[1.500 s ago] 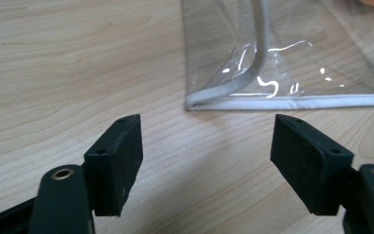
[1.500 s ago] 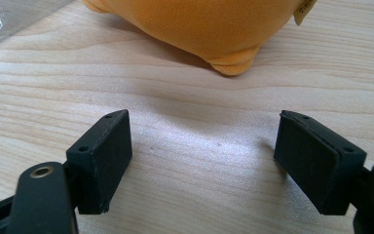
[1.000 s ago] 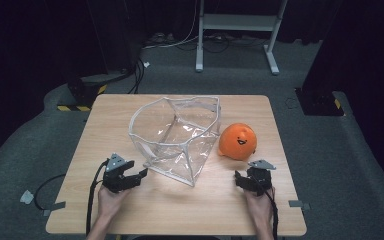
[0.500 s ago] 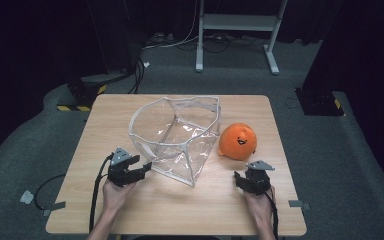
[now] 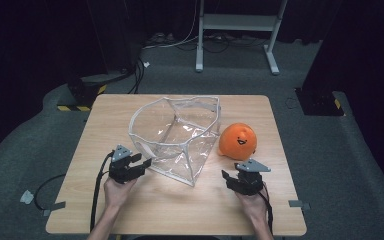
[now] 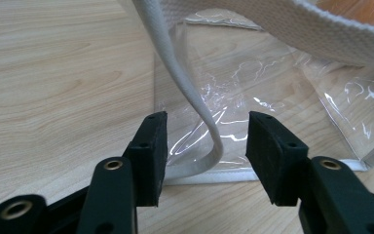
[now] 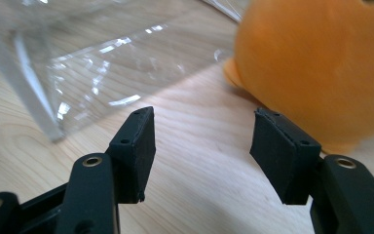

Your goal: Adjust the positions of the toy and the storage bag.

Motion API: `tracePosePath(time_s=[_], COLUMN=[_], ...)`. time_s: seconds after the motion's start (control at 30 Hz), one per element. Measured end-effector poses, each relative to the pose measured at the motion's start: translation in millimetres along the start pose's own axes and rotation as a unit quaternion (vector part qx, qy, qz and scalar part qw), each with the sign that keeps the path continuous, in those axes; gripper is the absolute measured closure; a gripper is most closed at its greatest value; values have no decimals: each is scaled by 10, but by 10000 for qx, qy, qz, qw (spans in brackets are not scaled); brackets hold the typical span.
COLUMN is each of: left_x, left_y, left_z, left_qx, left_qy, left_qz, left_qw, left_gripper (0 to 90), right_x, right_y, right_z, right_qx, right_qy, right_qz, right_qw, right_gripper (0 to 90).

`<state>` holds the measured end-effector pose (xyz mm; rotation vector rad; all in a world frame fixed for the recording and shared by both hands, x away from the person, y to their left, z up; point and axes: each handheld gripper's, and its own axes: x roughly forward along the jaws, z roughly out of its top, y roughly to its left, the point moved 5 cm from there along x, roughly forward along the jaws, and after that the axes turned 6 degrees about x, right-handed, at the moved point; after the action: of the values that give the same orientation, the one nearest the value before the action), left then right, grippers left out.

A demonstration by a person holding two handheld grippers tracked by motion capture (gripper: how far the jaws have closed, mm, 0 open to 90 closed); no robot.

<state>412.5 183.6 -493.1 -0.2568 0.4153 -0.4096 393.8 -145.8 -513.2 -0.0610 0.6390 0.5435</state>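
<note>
While both claws have just been narrowing, neither has anything clamped yet. Left claw [image 5: 142, 163] sits at the clear bag's [image 5: 180, 132] near-left bottom corner, roughly 7 o'clock of the bag; since a second ago it has slid in from the surface's left toward that corner. From the left gripper view, the white webbing strap [image 6: 195, 105] drops between the jaws, pads part-closed with daylight on both sides, so released, not pinching. Right claw [image 5: 226, 176] is at about 5 o'clock of the bag, just short of the orange plush toy [image 5: 238, 140], which rests on the wooden surface [image 5: 180, 215] touching or just beside the bag's right wall, at 3 o'clock of it. The right gripper view shows bare wood between the jaws and the toy off toward 1 o'clock: released too, gap half-narrowed, nothing inside. Bag and toy haven't shifted across the frames. My read: left is lining up to pinch the strap or rim and hold the bag mouth open; right is pre-shaping for the toy but still needs to advance and probably reopen, since the toy looks wider than the present gap. Risk: left closes on the strap only and the floppy wall collapses.
</note>
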Motion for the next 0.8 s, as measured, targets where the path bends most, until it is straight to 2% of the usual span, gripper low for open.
tracePosePath(time_s=[0.17,0.23,0.4,0.47,0.57,0.6,0.67,0.7,0.8], left_x=[14,18,49,60,66,70,70,71,80], left_y=[-5,-4,13,19,28,24,21,17,6], left_z=[27,35,24,23,22,27,27,29,43], left_qx=[-34,-72,-85,-117,-128,-137,-124,-118,-108], left_qy=[-28,-31,14,21,49,38,55,57,67], left_qz=[-15,-24,1,-6,-17,-46,-68,-86,-107], left_qw=[10000,10000,10000,9999,9999,9999,9999,9999,9999], left_gripper=[545,577,621,659,699,713,743,743,792], right_x=[-29,-60,-82,-62,-41,-17,4,4,51], right_y=[83,118,185,276,331,412,501,501,656], right_z=[135,246,367,409,422,429,421,421,404], right_qx=[-101,-143,-214,-314,-369,-425,-502,-502,-660], right_qy=[-148,-244,-308,-259,-250,-255,-226,-226,-178], right_qz=[184,320,521,694,781,926,1038,1038,1231], right_qw=[9997,9991,9979,9968,9959,9945,9931,9931,9900], right_gripper=[421,423,435,446,454,462,471,471,490])
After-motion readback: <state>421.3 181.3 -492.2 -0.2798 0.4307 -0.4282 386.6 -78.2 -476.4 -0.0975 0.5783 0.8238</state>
